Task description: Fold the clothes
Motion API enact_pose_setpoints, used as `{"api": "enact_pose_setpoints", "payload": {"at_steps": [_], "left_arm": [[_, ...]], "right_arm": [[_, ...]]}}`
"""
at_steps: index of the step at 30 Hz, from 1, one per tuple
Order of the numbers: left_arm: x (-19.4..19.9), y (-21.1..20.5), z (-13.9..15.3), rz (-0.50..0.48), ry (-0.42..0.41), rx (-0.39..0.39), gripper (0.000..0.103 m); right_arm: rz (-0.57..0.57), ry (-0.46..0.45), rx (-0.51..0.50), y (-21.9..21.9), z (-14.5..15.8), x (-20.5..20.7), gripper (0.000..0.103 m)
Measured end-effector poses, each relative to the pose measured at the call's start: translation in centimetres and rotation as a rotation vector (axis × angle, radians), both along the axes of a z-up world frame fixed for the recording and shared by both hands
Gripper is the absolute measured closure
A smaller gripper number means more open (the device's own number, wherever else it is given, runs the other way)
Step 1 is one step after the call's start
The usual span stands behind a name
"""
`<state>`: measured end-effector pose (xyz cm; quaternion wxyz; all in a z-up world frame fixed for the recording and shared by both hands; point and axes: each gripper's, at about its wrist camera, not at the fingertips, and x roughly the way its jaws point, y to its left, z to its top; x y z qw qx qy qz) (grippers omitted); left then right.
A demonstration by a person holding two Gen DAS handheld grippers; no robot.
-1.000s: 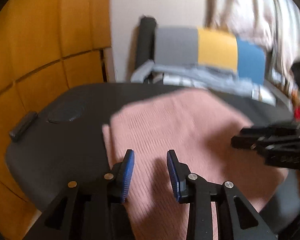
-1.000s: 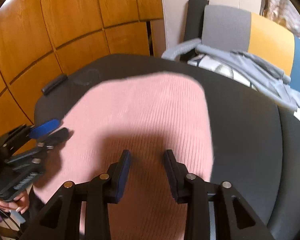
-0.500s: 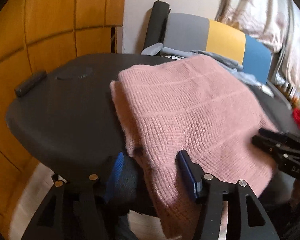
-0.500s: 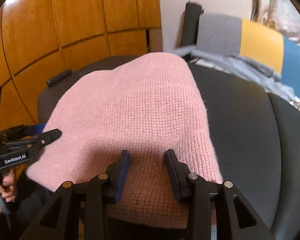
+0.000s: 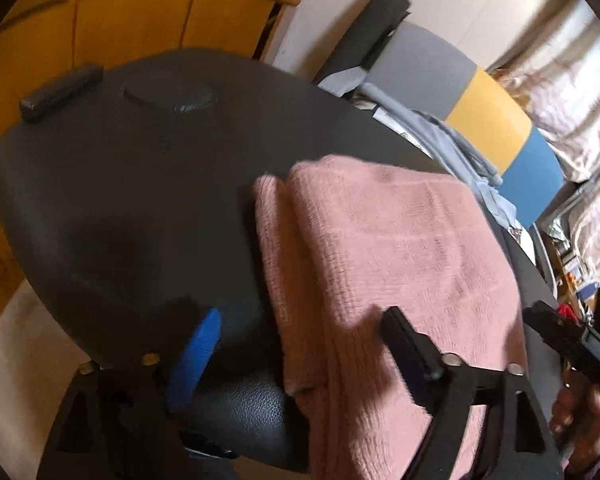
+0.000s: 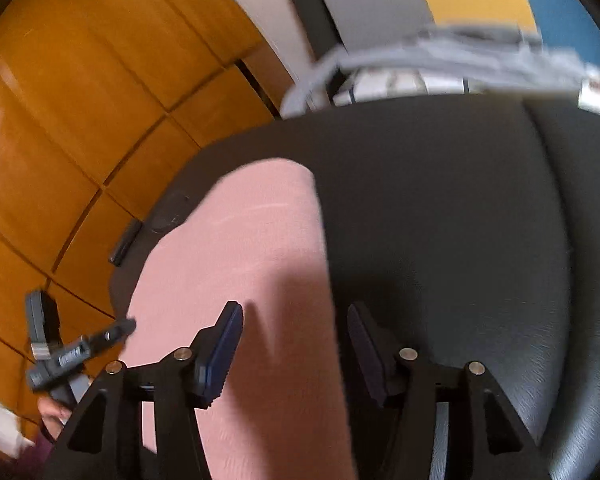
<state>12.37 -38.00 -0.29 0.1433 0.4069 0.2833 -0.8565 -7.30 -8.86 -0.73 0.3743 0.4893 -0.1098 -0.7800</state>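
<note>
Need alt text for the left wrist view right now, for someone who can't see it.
A folded pink knit sweater lies on a black padded surface, its near end hanging over the front edge. The left tongs are open, straddling the sweater's left edge. The right tongs show at far right.

Readable text: none is showing clearly in either view.
Left tool (image 6: 80, 354), seen in the right wrist view: a light marking is sitting on its dark side, but motion blur is smearing it past reading.
Right tool (image 5: 572, 344), seen in the left wrist view: no lettering is showing on its dark body.
Pink sweater (image 5: 380, 264): no label or tag is showing.
Paper items behind the dark padded surface (image 6: 440, 200): printed patches (image 6: 400, 80) are appearing there, too blurred to make out.
</note>
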Motion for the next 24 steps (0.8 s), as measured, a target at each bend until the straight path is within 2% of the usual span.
{"api": "enact_pose_setpoints", "payload": {"at_steps": [2, 5, 13, 20, 24], "left_arm": [[0.0, 0.0, -0.5, 0.007, -0.017, 0.028, 0.013], [-0.3, 0.1, -0.9, -0.024, -0.002, 0.052, 0.010], [-0.9, 0.5, -1.9, -0.107, 0.038, 0.116, 0.000], [-2.8, -0.5, -2.4, -0.121, 0.047, 0.199, 0.000], [-3.8, 0.8, -2.3, -0.180, 0.038, 0.135, 0.000]], "right_arm": [[0.023, -0.071, -0.039, -0.3, -1.3, -0.8, 0.047], [0.065, -0.116, -0.069, -1.0, -2.7, -0.6, 0.045], [0.064, -0.298, -0.231, 0.1, -5.7, -1.5, 0.042], [0.116, -0.350, -0.250, -0.5, -6.1, -2.4, 0.041], [0.145, -0.371, -0.244, -0.9, -6.1, -2.2, 0.038]]}}
